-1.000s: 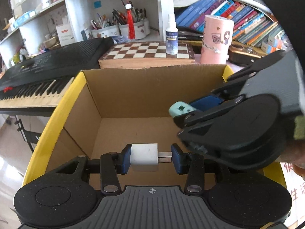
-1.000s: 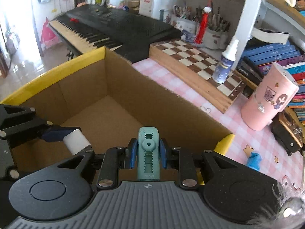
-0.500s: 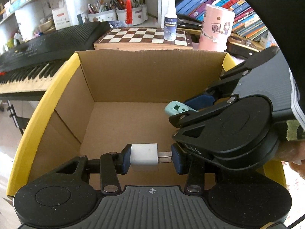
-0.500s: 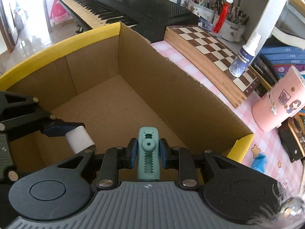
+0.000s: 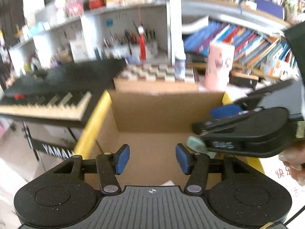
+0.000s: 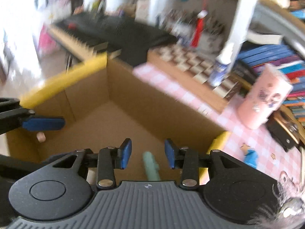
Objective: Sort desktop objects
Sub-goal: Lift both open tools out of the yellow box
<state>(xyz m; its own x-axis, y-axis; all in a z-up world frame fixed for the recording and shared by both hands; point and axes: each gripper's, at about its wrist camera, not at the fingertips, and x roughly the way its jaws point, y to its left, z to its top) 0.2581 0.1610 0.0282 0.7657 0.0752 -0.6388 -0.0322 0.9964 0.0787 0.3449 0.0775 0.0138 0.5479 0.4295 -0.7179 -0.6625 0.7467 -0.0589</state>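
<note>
Green clip point(image 6: 151, 167), a small toothed plastic thing, sits loose between the spread blue pads of the right gripper point(image 6: 147, 156), touching neither of them, and seems to be dropping toward the floor of the cardboard box point(image 6: 133, 99). From the left wrist view the same clip point(image 5: 198, 146) shows under the right gripper's body, near the box's right wall. A small pale piece point(image 6: 41, 137) lies on the box floor close to the left wall, below the left gripper's blue finger point(image 6: 43, 123); I take it to be the white block-like item, though blur leaves its shape unclear. A sliver of something white point(image 5: 168, 183) also peeps out just above the left gripper's base, and I cannot tell what it is.

Both tools are wide apart and hold nothing: the left gripper point(image 5: 151, 159) has only bare cardboard between its pads, and the right has the falling clip in the gap but no grip on it.

So the step in hand looks like the drop-off, both items let go into the box at once. Everything beyond the box is smeared, which suggests the hands are moving fast.

Next, I'd judge, both grippers need lifting clear of the yellow rim point(image 5: 91, 126) and swinging to the pink checked desktop, where a blue scrap point(image 6: 250, 157) lies near the box's right corner and a pink cup point(image 6: 265, 103) stands beside the chessboard point(image 6: 192, 64).
</note>
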